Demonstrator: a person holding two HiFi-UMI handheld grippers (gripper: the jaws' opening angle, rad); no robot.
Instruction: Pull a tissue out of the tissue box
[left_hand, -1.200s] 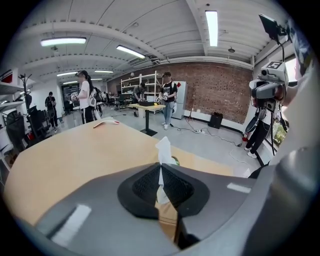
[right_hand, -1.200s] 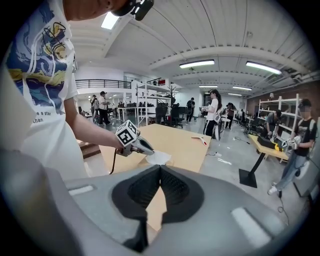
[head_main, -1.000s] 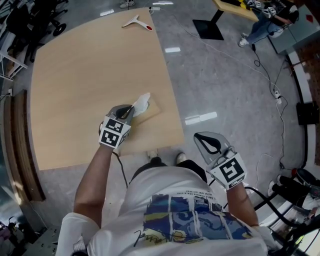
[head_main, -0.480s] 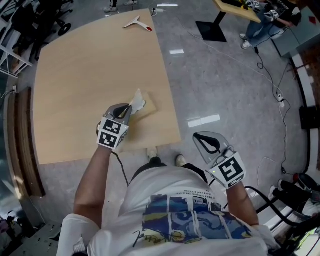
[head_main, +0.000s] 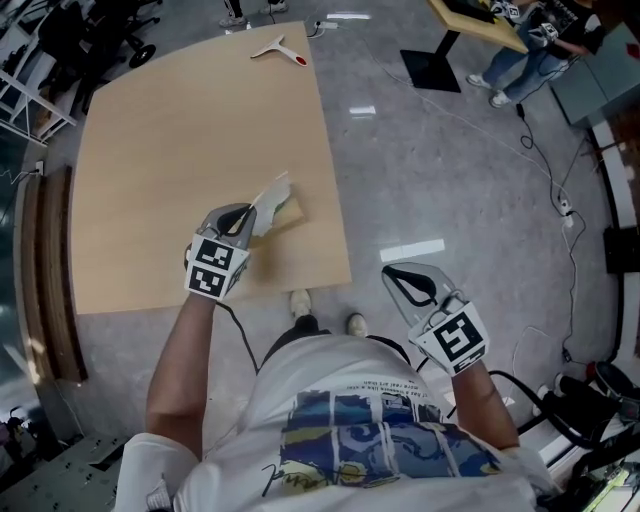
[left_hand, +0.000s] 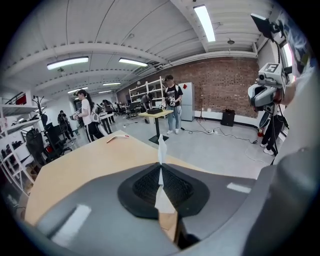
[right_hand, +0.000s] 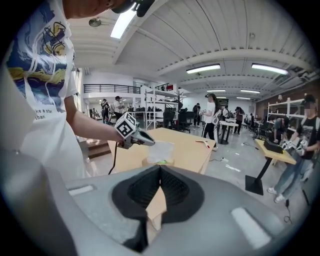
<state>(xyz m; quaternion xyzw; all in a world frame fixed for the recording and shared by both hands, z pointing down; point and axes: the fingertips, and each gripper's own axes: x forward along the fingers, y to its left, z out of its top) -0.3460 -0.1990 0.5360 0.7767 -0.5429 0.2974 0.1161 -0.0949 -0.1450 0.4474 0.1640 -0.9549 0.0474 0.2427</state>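
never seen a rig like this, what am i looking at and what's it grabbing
No robot here: a person holds a two-jaw gripper in each hand. One camera sits on their head, looking down; two more ride on the grippers and look along the jaws. On the wooden table sit a tissue box and, at the far edge, a white-and-red tool. The left gripper is shut on a tissue held over the box. The right gripper is shut and empty, over the floor beside the table.
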